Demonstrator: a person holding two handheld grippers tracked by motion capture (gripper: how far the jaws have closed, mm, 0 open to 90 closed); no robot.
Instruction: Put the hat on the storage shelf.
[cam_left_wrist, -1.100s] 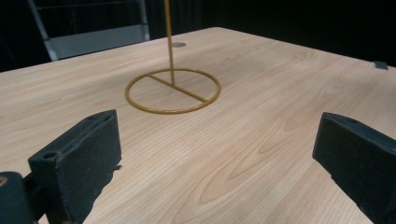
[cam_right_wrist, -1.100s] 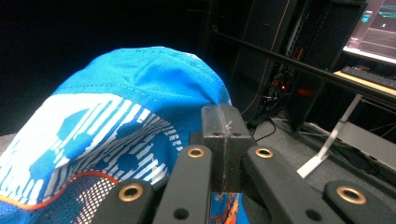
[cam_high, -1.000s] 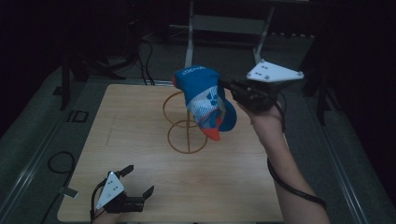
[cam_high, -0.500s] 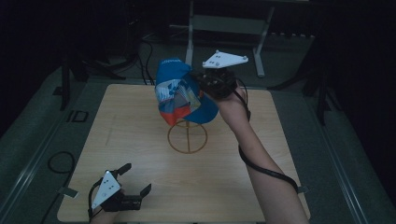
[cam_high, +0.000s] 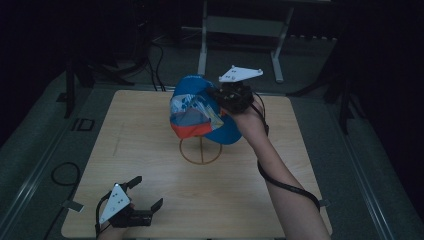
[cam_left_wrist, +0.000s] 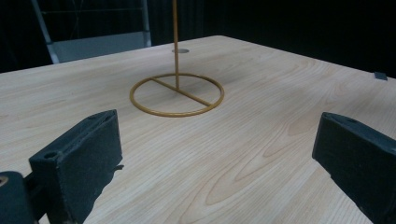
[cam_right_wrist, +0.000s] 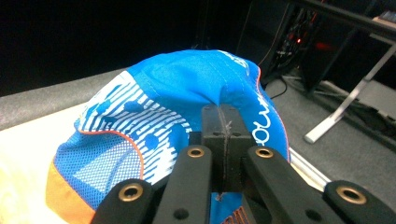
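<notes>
One cap (cam_high: 197, 112), blue with white stripes and an orange brim, hangs clamped in the right hand-held gripper (cam_high: 220, 97), jaws pressed together on a fold of fabric at the crown, as seen in the right gripper view (cam_right_wrist: 224, 135). Carried leftward and lower than a second ago: then out beyond the stand toward the table's right edge, now directly above the gold wire stand (cam_high: 201, 150) near the middle of the table (cam_high: 300, 165). Mostly hides the stand's upright post in the high view, with just the ring base (cam_left_wrist: 176, 94) and a short stub of rod showing below the orange brim. Cannot tell whether the post top already sits inside the crown or merely behind it.

Left hand-held gripper (cam_high: 145, 192) parked near the table's near-left corner, jaws wide apart and empty, unmoved through the second, aimed at the ring base.

Meaning for the work: transport looks nearly finished, with the cap lined up over the stand. Remaining, by the look of it: lower until the crown seats on the post, then release. Risk worth noting: with the grip off to one side of the crown, cap may tilt or slide off once let go.
</notes>
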